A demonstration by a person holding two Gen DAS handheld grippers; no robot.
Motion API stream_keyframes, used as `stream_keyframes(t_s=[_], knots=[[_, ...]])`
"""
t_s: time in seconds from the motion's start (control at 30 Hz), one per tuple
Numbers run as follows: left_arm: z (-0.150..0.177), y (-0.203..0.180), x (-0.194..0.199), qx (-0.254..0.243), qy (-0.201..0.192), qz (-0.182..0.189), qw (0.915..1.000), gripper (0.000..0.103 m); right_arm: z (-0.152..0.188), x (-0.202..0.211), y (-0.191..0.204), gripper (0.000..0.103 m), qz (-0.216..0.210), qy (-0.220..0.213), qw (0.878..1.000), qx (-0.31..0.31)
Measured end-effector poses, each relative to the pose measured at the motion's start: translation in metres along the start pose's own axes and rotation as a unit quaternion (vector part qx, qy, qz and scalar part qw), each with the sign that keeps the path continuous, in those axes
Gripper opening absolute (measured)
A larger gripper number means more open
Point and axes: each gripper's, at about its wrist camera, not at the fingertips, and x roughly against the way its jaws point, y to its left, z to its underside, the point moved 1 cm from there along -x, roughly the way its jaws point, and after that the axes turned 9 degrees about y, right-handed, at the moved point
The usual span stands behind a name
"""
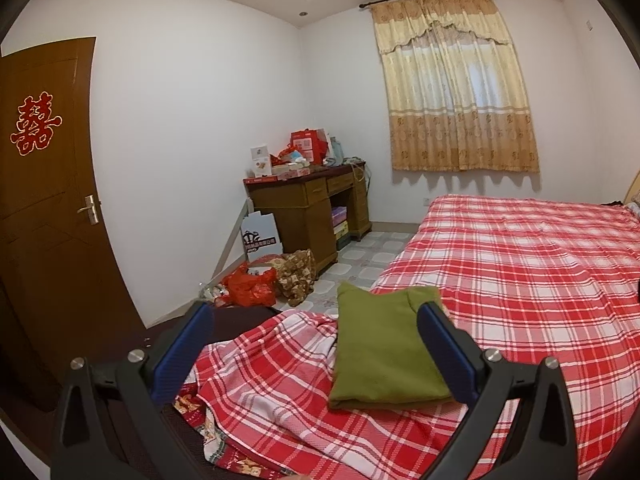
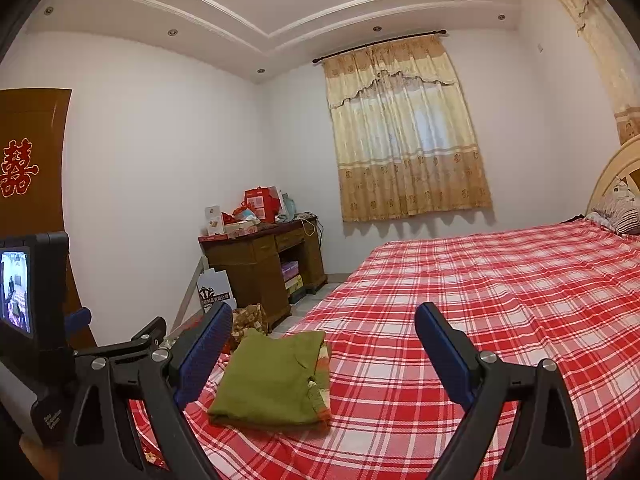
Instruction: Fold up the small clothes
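— Start with the left gripper (image 1: 314,314). How do its fingers stand?

— Spread wide, nothing between the blue pads (image 1: 180,354). It hangs above the near corner of the bed, and the folded green garment (image 1: 386,350) shows in the gap between the fingers, closer to the right one, which overlaps its edge in the left wrist view. Whether that finger touches the cloth I cannot tell.

— And the right gripper (image 2: 324,322)?

— Also parted and empty. From its camera the green garment (image 2: 276,380) lies low and left of centre, just beside the left finger, apart from the right one.

— How does the garment lie?

— Flat, folded into a rough rectangle, on the red and white checked bedspread (image 1: 520,272) near the bed's foot corner. A patterned orange-green layer peeks out along its right edge in the right wrist view.

— What else is close by?

— At the far left of the right view, the back of the other gripper with a small lit screen (image 2: 16,290).

— Farther out?

— A brown desk (image 1: 308,208) piled with red boxes in the corner, a red bag (image 1: 250,286) on the floor below it, a yellow curtain (image 1: 452,92) on the far wall, a brown door (image 1: 44,200) with a red paper emblem, and a pillow (image 2: 620,206) at the headboard.
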Motion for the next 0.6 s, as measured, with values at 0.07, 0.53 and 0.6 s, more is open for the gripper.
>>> stream_keyframes(t_s=[0.07, 0.53, 0.6], knots=[[0.0, 0.001, -0.003, 0.004, 0.006, 0.003, 1.0, 0.103, 0.0, -0.002, -0.001, 0.093, 0.0, 0.003, 1.0, -0.003], [0.012, 0.011, -0.069, 0.021, 0.125, 0.049, 0.9907, 0.103, 0.019, -0.033, -0.022, 0.093, 0.012, 0.05, 0.998, -0.035], [0.016, 0.011, -0.079, 0.02, 0.135, 0.042, 0.9897, 0.103, 0.021, -0.038, -0.028, 0.093, 0.017, 0.052, 0.998, -0.041]])
